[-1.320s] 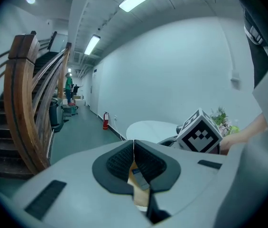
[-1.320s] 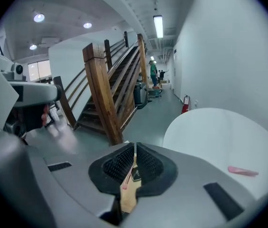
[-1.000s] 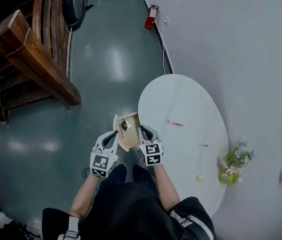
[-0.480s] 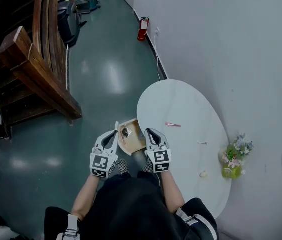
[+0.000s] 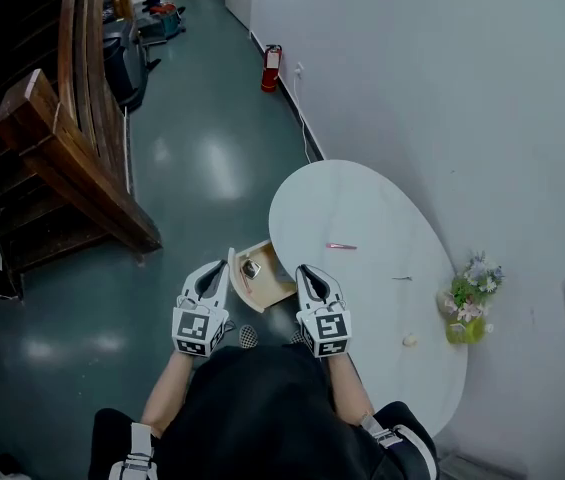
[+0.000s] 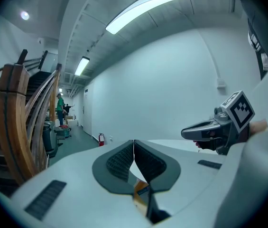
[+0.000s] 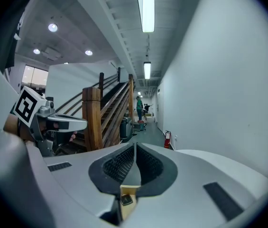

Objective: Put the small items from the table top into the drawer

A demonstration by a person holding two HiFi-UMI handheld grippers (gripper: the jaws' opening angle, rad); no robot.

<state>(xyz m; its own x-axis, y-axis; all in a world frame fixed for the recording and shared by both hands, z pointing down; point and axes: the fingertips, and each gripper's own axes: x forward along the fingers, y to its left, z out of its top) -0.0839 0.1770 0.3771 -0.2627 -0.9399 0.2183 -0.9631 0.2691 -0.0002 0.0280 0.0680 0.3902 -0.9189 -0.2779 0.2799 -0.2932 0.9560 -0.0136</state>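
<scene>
The left gripper point(image 5: 218, 267) and right gripper point(image 5: 305, 270) hang empty, fingers pressed together, flanking the open drawer point(image 5: 270, 282) — pulled out from under the worktop point(image 5: 362, 198) to receive items. One small dark thing point(image 5: 251, 268) lies inside; a pink piece point(image 5: 341, 246) — perhaps a clip — waits on the worktop.

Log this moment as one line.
left gripper: shut, empty | right gripper: shut, empty | drawer: open, small dark item inside | table: pink item, thin item, pale item on top
</scene>
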